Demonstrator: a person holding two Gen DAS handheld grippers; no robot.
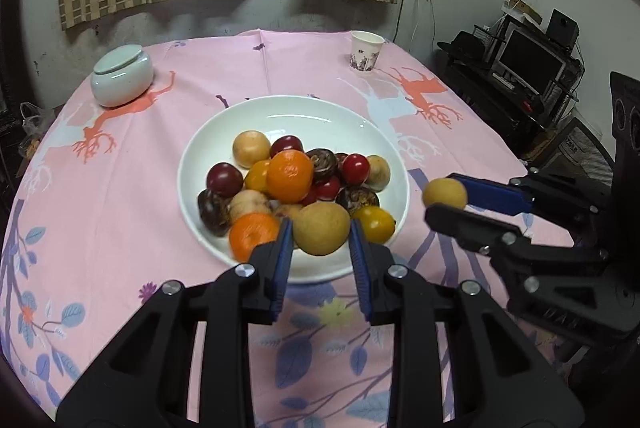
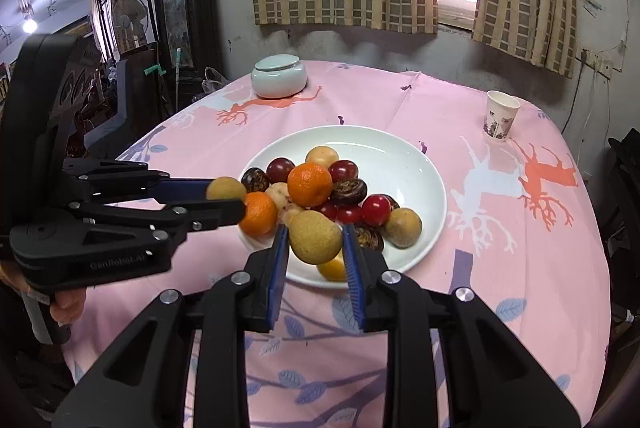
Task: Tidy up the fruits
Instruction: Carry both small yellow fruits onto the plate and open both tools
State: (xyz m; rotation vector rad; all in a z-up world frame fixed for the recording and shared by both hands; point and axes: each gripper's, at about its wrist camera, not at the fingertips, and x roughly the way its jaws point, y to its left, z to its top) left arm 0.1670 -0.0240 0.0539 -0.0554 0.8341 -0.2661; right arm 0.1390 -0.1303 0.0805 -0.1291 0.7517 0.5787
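Observation:
A white plate (image 1: 200, 163) holds a pile of mixed fruit: oranges (image 1: 289, 176), red and dark plums, yellow and tan fruits. My left gripper (image 1: 320, 240) is shut on a tan pear-like fruit (image 1: 320, 228) above the plate's near rim. My right gripper (image 1: 444, 199) at the right is shut on a small tan fruit (image 1: 445, 192). In the right wrist view my right gripper (image 2: 314, 240) is shut on a tan fruit (image 2: 314, 236) over the plate (image 2: 416, 163), and the left gripper (image 2: 226, 197) holds its fruit (image 2: 226, 188) left of the pile.
A pale lidded ceramic jar (image 1: 122, 75) stands at the table's far left and a paper cup (image 1: 366, 51) at the far right. The pink patterned tablecloth (image 1: 120, 187) covers the round table. A desk with a monitor (image 1: 528, 59) stands to the right.

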